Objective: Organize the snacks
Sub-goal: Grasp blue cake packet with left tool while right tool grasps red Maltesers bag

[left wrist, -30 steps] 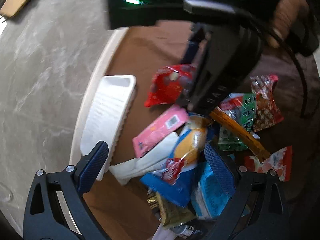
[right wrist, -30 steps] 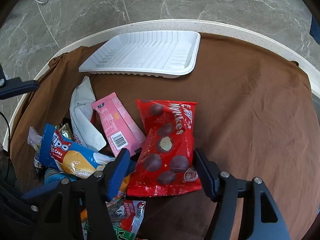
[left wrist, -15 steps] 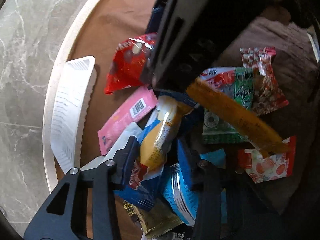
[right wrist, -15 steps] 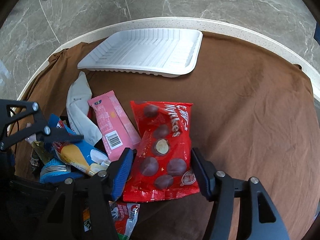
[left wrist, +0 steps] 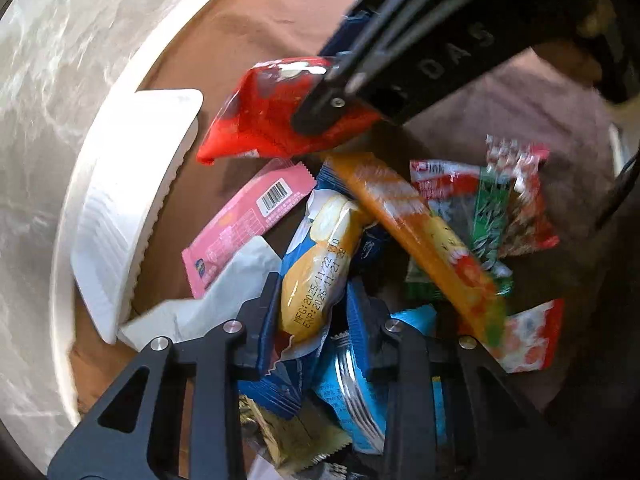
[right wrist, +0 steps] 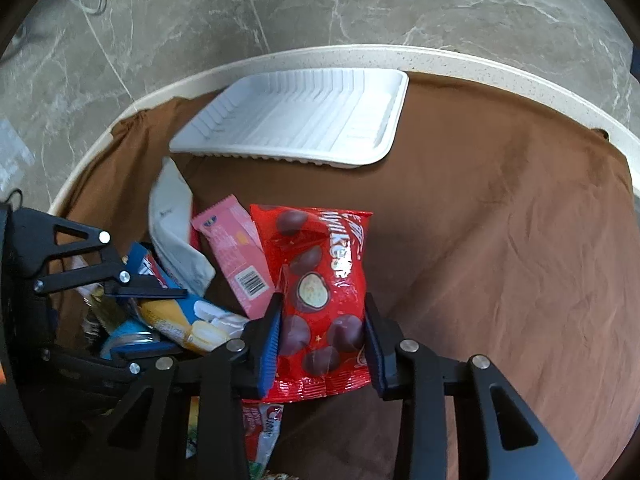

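On the brown-clothed worktop (right wrist: pixel 500 240), the right gripper (right wrist: pixel 323 336) pinches the red chocolate bag (right wrist: pixel 320 280), whose long axis points at the white tray (right wrist: pixel 296 120) just beyond. Left gripper (left wrist: pixel 310 316) clamps the yellow cake pack (left wrist: pixel 316 264) in the snack pile. Both jaws have just been closing; a second ago they stood wide around these packs.

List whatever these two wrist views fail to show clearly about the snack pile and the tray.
- Left wrist view: the right gripper's body covers one end of the red chocolate bag.
- Left wrist view: the white tray is washed out by glare, so its ribs are lost.
- Left wrist view: the gold wrapper lies under the left gripper; its print is unreadable.
- Right wrist view: the packets at the bottom edge are cut off by the right gripper.
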{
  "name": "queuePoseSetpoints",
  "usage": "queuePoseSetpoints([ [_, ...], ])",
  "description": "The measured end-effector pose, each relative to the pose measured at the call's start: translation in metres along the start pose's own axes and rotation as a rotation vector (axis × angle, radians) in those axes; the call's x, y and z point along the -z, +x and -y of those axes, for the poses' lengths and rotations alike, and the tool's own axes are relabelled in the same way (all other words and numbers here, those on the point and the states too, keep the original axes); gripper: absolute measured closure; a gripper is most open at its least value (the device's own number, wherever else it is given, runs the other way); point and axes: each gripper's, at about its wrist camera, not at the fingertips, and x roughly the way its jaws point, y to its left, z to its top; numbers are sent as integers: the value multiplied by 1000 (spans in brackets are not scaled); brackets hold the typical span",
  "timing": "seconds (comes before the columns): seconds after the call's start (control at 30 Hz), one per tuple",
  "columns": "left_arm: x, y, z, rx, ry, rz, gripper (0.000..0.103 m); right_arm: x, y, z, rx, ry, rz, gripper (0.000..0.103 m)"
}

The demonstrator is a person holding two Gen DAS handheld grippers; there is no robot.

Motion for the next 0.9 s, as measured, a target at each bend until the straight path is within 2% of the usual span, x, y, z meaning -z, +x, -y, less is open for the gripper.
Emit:
queuePoseSetpoints([
  [0.37, 13, -35, -52, 154, -254, 120, 74, -6, -25, 12, -90, 127, 50, 64],
  [0.57, 23, -44, -94, 193, -390, 181, 74, -18, -26, 14, -123, 166, 58, 64],
  [0.7, 18, -43, -132, 209, -490, 206, 74, -30, -25, 16, -134, 180, 65, 64],
  [0.9, 22, -38, -185, 195, -630, 241, 74, -57, -17, 20, -154, 201, 78, 64],
])
